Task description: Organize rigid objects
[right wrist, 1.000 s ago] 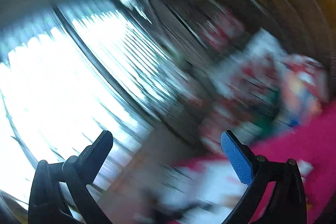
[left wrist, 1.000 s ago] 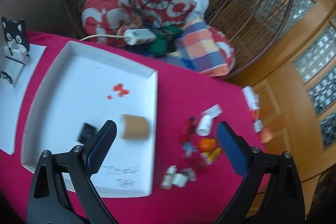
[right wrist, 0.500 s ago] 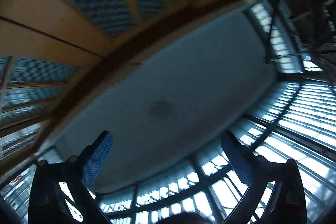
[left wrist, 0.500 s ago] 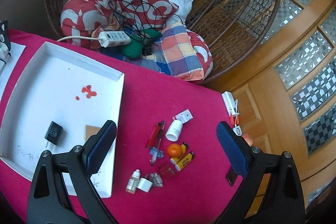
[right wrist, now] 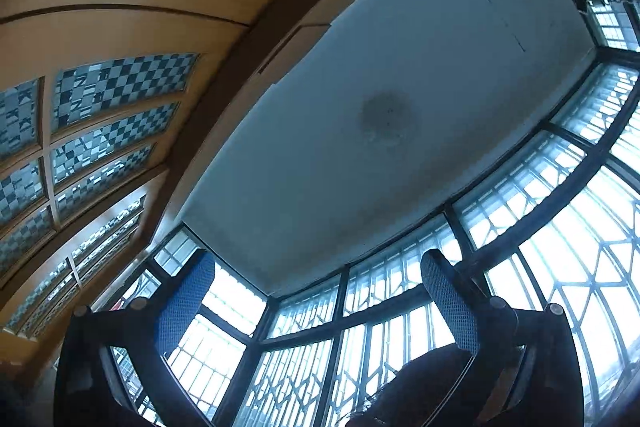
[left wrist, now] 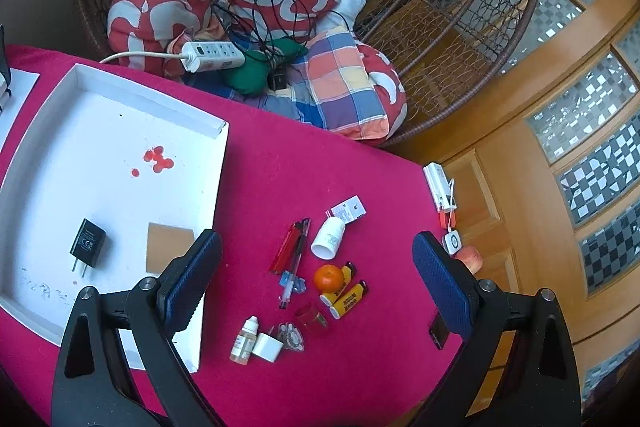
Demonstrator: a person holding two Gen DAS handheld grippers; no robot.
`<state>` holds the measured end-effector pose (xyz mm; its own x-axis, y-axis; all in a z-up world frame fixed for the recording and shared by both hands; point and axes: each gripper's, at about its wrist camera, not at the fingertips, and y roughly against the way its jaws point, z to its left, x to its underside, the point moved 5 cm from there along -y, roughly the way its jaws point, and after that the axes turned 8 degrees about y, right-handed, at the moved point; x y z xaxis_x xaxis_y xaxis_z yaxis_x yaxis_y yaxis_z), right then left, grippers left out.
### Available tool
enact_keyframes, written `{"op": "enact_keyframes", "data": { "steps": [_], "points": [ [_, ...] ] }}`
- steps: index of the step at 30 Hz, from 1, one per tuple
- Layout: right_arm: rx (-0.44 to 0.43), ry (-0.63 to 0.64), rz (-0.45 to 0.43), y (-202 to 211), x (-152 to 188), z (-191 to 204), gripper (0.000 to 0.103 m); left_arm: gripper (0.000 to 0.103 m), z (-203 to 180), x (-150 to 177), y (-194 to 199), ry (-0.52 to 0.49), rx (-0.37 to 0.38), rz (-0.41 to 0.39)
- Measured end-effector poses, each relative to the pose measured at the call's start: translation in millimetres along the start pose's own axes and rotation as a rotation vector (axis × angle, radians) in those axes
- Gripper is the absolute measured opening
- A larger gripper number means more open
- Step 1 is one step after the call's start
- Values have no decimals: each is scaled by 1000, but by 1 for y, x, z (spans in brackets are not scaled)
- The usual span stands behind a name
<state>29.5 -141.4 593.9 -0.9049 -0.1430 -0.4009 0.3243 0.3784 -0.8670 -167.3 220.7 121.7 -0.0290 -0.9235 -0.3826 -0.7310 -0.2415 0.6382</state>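
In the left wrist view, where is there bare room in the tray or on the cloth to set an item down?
The white tray is bare across its far half, beyond the red spots; the black charger and brown card fill its near part. The cloth between tray and white bottle is bare. The orange cluster is crowded.

Left gripper (left wrist: 316, 275): two black plastic fingers with triangular cutouts, silver round screws at the joints, dark blue textured pads (left wrist: 192, 281) on the inner faces. Right gripper (right wrist: 318, 301): same black frame and screws, blue dimpled pads (right wrist: 182, 301), mostly in silhouette against bright light.
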Motion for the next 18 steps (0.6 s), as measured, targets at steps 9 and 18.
{"op": "enact_keyframes", "data": {
  "steps": [9, 18],
  "points": [
    [59, 12, -33, 14, -6, 4, 103, 96, -4, 2, -3, -7, -3, 10],
    [54, -24, -47, 18, 0, 2, 103, 96, 1, 9, 0, 16, -20, 8]
  ]
}}
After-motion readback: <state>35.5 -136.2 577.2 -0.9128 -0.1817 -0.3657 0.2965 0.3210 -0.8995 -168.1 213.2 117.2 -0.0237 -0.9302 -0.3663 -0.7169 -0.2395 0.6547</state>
